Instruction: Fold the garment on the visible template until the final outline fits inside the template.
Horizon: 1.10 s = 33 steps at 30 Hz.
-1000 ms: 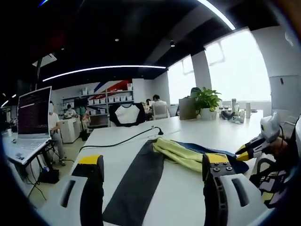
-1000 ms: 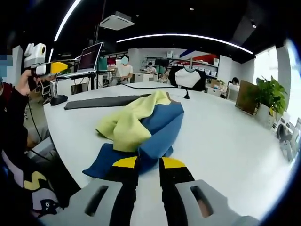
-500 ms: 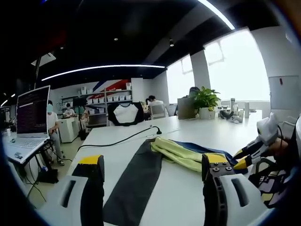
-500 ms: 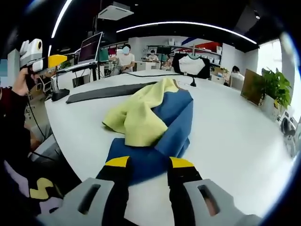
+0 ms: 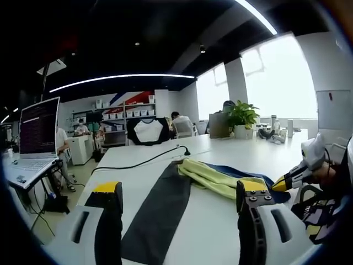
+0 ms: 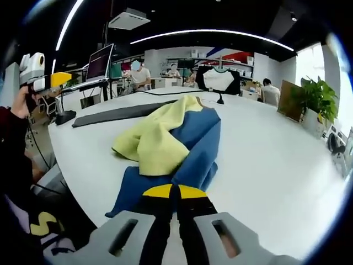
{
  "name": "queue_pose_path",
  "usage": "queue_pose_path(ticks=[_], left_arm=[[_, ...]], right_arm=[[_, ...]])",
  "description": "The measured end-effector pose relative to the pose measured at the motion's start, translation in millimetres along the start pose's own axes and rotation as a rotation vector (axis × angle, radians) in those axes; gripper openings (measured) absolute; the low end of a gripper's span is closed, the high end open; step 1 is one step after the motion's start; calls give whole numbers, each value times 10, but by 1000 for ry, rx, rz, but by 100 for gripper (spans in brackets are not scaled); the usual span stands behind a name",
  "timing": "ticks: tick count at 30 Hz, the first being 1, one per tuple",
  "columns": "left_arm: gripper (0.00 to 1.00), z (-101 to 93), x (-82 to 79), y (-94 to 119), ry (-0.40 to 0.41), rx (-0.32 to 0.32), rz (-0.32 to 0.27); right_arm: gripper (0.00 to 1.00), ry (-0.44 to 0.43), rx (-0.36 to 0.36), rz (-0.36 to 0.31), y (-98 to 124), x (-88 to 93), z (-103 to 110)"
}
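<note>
We are working at a white table (image 6: 287, 160) where the garment (image 6: 176, 143), blue with a yellow part bunched on top, is lying crumpled near the table's near edge, its far end just beside the dark template (image 5: 160, 212), a long strip stretching away toward the table's far side. Our right gripper (image 6: 175, 191) is showing its yellow tips pressed together right at the garment's near blue hem; we are judging that it is pinching that hem, though the cloth between the tips is hidden from us. Our left gripper (image 5: 176, 193) is hanging above the near end of the template with its jaws spread wide and nothing between them (the garment is lying off to its right, not yet on the strip). To do this step well, we are thinking the pinch should take just one layer of hem, then lift low and draw the cloth over the template, while the left comes in for the matching corner. A black cable (image 5: 140, 164) is trailing across the far side, well apart from the cloth.
</note>
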State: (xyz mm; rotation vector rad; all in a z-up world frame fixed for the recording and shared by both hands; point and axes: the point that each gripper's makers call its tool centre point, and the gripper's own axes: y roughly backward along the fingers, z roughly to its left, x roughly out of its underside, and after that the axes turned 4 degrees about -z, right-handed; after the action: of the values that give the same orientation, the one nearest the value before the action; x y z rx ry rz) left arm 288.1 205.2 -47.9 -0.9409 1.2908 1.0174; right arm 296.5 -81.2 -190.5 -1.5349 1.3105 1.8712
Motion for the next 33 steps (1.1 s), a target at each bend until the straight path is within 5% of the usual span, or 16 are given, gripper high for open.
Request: queue_pose_path(ticks=[5, 17, 23, 33], left_arm=[[89, -3, 2, 1, -2, 0, 4], [87, 26, 6, 10, -6, 0, 2], [87, -5, 57, -13, 2, 11, 15], [87, -24, 52, -10, 11, 15, 12]], right_arm=[[0, 37, -26, -111, 118, -276, 31], [0, 57, -34, -171, 276, -598, -53], [0, 69, -4, -202, 336, -845, -271], [0, 254, 143, -199, 469, -1154, -737]])
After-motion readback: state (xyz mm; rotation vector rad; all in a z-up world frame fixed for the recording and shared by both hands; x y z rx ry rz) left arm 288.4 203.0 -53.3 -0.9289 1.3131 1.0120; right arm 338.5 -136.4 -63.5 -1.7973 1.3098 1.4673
